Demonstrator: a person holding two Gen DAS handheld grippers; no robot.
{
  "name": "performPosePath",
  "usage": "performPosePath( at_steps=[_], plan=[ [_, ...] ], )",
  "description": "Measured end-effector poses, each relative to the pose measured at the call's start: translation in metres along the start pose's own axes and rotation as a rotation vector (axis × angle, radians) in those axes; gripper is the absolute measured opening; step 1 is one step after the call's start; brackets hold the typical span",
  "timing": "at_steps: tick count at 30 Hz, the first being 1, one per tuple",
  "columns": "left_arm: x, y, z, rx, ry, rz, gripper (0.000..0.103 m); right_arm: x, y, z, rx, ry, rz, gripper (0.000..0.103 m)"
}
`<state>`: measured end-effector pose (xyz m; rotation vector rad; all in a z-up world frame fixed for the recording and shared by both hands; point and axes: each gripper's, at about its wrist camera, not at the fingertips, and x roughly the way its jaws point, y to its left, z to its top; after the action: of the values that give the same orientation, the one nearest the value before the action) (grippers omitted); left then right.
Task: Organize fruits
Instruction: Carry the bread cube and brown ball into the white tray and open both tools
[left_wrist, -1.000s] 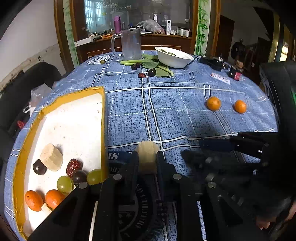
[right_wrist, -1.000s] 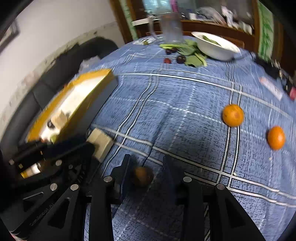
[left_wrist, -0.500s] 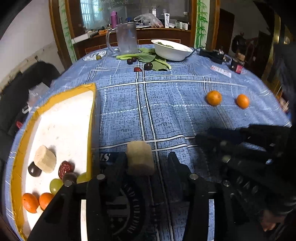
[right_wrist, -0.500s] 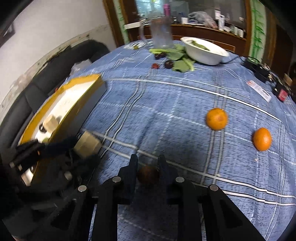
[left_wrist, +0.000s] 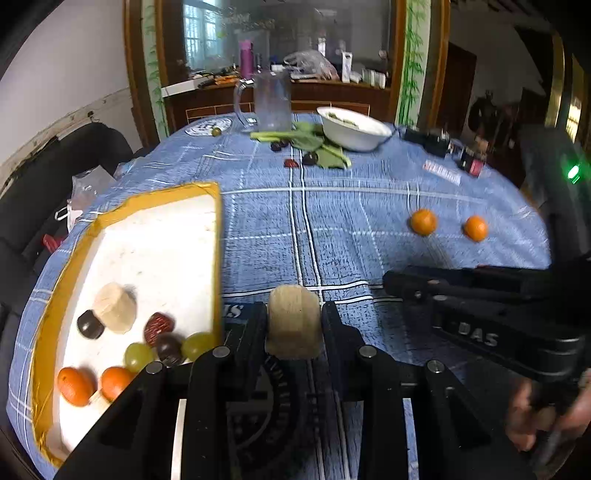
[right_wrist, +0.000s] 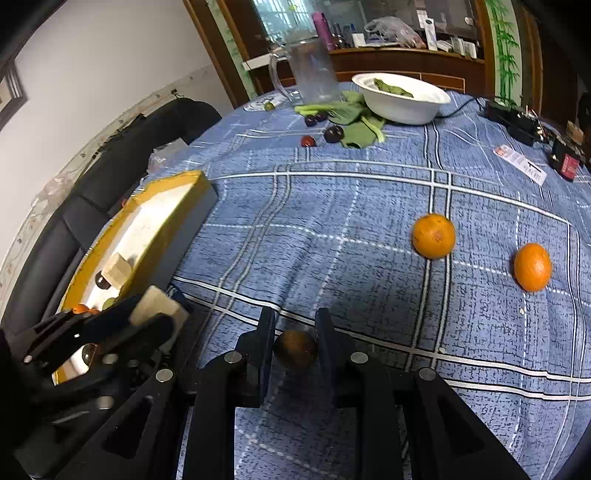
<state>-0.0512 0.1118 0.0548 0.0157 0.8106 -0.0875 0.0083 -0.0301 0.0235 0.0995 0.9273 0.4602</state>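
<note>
Two grippers are each holding something above the bench (left_wrist: 332, 229). The left gripper (left_wrist: 293, 325) is clamping a pale chunk (left_wrist: 293, 321) between its fingers (left_wrist: 251, 332), the chunk sitting upright at the fingertips, just right of the tray (left_wrist: 218, 258). The right gripper (right_wrist: 295, 343) is pinching a small dark brown fruit (right_wrist: 295, 349) between its fingers (right_wrist: 327, 343), the fruit lying right at the tips, over the blue checked cloth. The left view is looking down into the tray, showing what the right view mostly hides: another pale chunk (left_wrist: 115, 308), a dark plum (left_wrist: 89, 325), a red date (left_wrist: 159, 325), two green grapes (left_wrist: 139, 356), a second dark fruit (left_wrist: 169, 347) and two oranges (left_wrist: 75, 386) crowding its near end. The same view is showing the right gripper from the side, but not its fruit. The right view is catching the tray's grey outer wall (right_wrist: 192, 221) and the left gripper with its chunk at lower left. Both views are showing two loose oranges (right_wrist: 433, 235) lying well apart from either gripper on the cloth, and, at the far edge, a white bowl (right_wrist: 404, 98), green leaves (right_wrist: 354, 125), a clear jug (right_wrist: 310, 72) and a few dark fruits (right_wrist: 333, 133).
</note>
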Motion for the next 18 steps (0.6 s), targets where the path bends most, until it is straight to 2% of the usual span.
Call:
performPosePath(
  at_steps=[5, 8, 9, 12, 14, 18],
  plan=[
    [-0.025, 0.024, -0.008, -0.073, -0.011, -0.027, 0.030, -0.001, 0.012, -0.004, -0.036, -0.022, 0.008, 0.024],
    [-0.040, 0.047, -0.015, -0.149, -0.023, -0.102, 0.030, 0.001, 0.019, -0.007, -0.060, -0.029, -0.008, 0.024],
    [-0.047, 0.053, -0.017, -0.162, -0.037, -0.100, 0.030, 0.002, 0.020, -0.009, -0.061, -0.028, -0.006, 0.024],
    [-0.070, 0.067, -0.020, -0.159, -0.094, -0.020, 0.030, 0.002, 0.026, -0.011, -0.065, -0.025, -0.008, 0.024],
    [-0.085, 0.082, -0.025, -0.188, -0.122, -0.026, 0.030, -0.004, 0.032, -0.012, -0.075, -0.043, -0.021, 0.024],
    [-0.099, 0.113, -0.033, -0.242, -0.163, 0.018, 0.030, -0.017, 0.049, -0.016, -0.087, -0.052, -0.011, 0.024]
  ],
)
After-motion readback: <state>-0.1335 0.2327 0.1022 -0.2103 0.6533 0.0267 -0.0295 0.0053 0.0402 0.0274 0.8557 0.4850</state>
